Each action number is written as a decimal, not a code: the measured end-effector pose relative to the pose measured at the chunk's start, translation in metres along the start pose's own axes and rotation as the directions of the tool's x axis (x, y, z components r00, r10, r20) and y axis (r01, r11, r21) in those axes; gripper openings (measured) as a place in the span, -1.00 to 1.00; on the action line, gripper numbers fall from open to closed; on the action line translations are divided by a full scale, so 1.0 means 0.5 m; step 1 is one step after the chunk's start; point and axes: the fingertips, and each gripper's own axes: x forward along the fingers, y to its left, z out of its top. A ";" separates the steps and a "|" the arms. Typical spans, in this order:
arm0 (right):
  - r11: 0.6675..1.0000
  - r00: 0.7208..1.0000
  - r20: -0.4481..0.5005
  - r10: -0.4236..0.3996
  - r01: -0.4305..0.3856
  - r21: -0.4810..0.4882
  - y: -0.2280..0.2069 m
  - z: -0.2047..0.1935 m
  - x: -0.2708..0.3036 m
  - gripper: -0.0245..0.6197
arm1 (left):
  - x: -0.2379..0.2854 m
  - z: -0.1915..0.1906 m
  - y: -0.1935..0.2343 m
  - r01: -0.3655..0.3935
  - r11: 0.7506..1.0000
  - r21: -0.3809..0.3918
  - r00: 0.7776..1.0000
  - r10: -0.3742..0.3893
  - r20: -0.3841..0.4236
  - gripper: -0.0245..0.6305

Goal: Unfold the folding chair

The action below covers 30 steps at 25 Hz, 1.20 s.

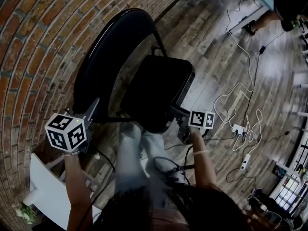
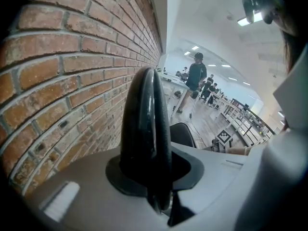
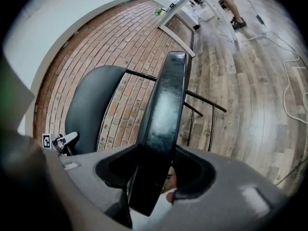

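Folding chair (image 1: 120, 37) half opened, spanning both tools: left tongs (image 1: 93, 110) clamped on its backrest (image 1: 103, 66) beside the brick wall (image 1: 38, 42), right tongs (image 1: 177, 113) gripping the seat (image 1: 154, 90) edge. The seat apparently needs lowering further.

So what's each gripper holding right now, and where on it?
The left gripper grips the backrest by its near edge; the right gripper grips the seat by its near edge.
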 end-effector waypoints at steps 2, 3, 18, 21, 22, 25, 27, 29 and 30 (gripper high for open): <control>1.000 1.000 0.003 0.004 -0.004 0.002 -0.007 -0.004 -0.002 -0.26 | 0.001 -0.004 0.004 0.005 1.000 -0.004 1.000 -0.005 0.002 -0.70; 1.000 1.000 0.006 0.008 -0.008 0.003 -0.009 -0.005 -0.003 -0.26 | 0.001 -0.005 0.005 0.008 1.000 -0.005 1.000 -0.008 0.004 -0.70; 0.998 0.998 0.033 0.056 -0.057 0.023 -0.081 -0.022 -0.026 -0.26 | 0.018 -0.019 0.013 0.051 0.998 -0.034 0.998 -0.050 0.046 -0.72; 0.998 0.998 0.030 0.062 -0.063 0.026 -0.095 -0.028 -0.030 -0.26 | 0.020 -0.023 0.013 0.057 0.998 -0.039 0.997 -0.055 0.054 -0.72; 0.998 0.998 0.030 0.063 -0.063 0.027 -0.099 -0.029 -0.032 -0.26 | 0.021 -0.024 0.013 0.060 0.997 -0.041 0.997 -0.057 0.057 -0.72; 0.997 0.997 0.027 0.069 -0.070 0.030 -0.114 -0.034 -0.037 -0.26 | 0.024 -0.029 0.014 0.068 0.996 -0.050 0.996 -0.064 0.065 -0.72; 0.996 0.997 0.024 0.078 -0.078 0.033 -0.125 -0.035 -0.041 -0.26 | 0.027 -0.030 0.015 0.075 0.996 -0.055 0.995 -0.071 0.071 -0.72; 0.996 0.996 0.020 0.087 -0.088 0.036 -0.136 -0.036 -0.042 -0.26 | 0.031 -0.030 0.018 0.083 0.995 -0.062 0.994 -0.078 0.072 -0.73; 0.995 0.996 0.017 0.091 -0.091 0.038 -0.141 -0.038 -0.042 -0.26 | 0.033 -0.030 0.019 0.087 0.994 -0.066 0.994 -0.082 0.072 -0.73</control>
